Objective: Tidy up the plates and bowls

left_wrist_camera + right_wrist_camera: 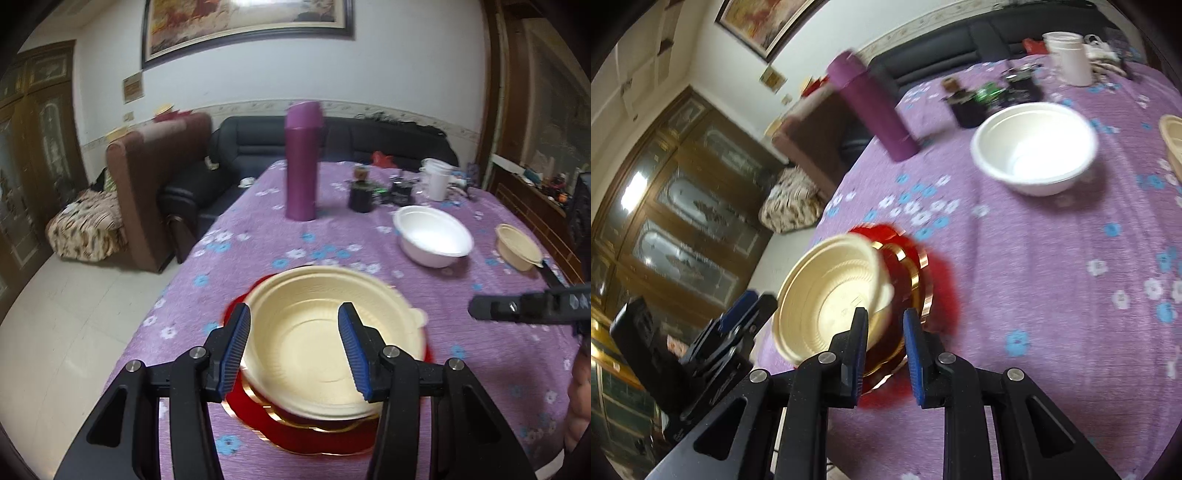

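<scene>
In the left wrist view, the far left of the frame holds a brown armchair (147, 192) and, beside it, a dark sofa (251, 147) behind the table. A tall purple flask (301, 162) stands upright at upper centre on the purple flowered tablecloth (480, 369). At lower centre a cream bowl (317, 343) sits on a stack of red plates (266, 424) with gold rims. The left claw (295, 347) hangs over this bowl with its blue pads spread, one at the bowl's left rim and one over its inside; the pads press on nothing, so the claw is open. Right of centre a white bowl (432, 236) rests on the cloth, and a smaller cream bowl (517, 247) lies well apart at the right edge, above the dark tip of the other tool.

In the right wrist view, the left claw shows as a dark shape at lower left. The cream bowl (831, 295) on the red plates (916, 266) lies at lower centre. The right claw (886, 350) stands just in front of the stack, pads a narrow gap apart; whether they grip a plate rim I cannot tell through the blur. The white bowl (1034, 155) sits at upper right.
</scene>
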`<state>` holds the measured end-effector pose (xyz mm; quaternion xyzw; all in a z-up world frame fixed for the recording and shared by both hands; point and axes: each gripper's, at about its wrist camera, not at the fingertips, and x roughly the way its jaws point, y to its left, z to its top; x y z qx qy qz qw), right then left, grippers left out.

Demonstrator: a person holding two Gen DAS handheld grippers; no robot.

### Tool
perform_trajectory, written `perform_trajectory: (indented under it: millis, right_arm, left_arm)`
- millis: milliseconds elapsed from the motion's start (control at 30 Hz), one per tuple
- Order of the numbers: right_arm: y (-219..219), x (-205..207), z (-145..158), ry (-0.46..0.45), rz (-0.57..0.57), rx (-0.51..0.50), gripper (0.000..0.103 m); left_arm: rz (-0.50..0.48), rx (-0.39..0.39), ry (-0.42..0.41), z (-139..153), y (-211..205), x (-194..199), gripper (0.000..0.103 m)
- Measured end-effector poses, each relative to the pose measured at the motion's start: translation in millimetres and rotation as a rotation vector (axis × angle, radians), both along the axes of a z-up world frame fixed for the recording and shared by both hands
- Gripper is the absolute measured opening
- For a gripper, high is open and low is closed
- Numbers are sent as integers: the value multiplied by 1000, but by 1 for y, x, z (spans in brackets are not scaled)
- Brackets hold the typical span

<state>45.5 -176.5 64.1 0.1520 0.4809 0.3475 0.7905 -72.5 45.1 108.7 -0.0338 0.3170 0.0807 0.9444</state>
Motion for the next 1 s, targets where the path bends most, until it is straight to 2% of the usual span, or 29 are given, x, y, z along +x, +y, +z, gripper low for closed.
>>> perform_trajectory:
  millis: [167,300,400,600,700,767,800,867,900,1000]
  right_arm:
    - [-44,14,-2,12,-114,34,25]
    - [-79,24,-12,37,-187,64,26]
    - [-104,28,-21,56,-237,77,26]
    - [-146,35,-32,79,-327,82,26]
    - [-159,38,-35,79,-355,72,26]
    - [-161,42,-34,78,-366,63,26]
    - [-163,44,-33,74,-368,59,26]
    - [-162,53,-31,62,-367,37,26]
    - [-161,59,-29,56,-369,28,26]
    - [-153,77,-28,50,-363,-2,28]
  left_arm:
    - [-121,12,11,2,-45,7,49]
    - [-227,24,47,-8,-88,16,51]
    - [-320,23,101,-26,-125,26,55]
    - [-447,-9,220,-71,-184,56,55]
    - [-437,9,260,-87,-196,75,55]
    - [-419,20,254,-92,-200,87,58]
    - [-402,29,257,-96,-199,93,63]
    - [-367,32,274,-104,-197,101,63]
    - [-364,13,300,-107,-195,105,64]
    - [-369,-20,302,-107,-190,105,72]
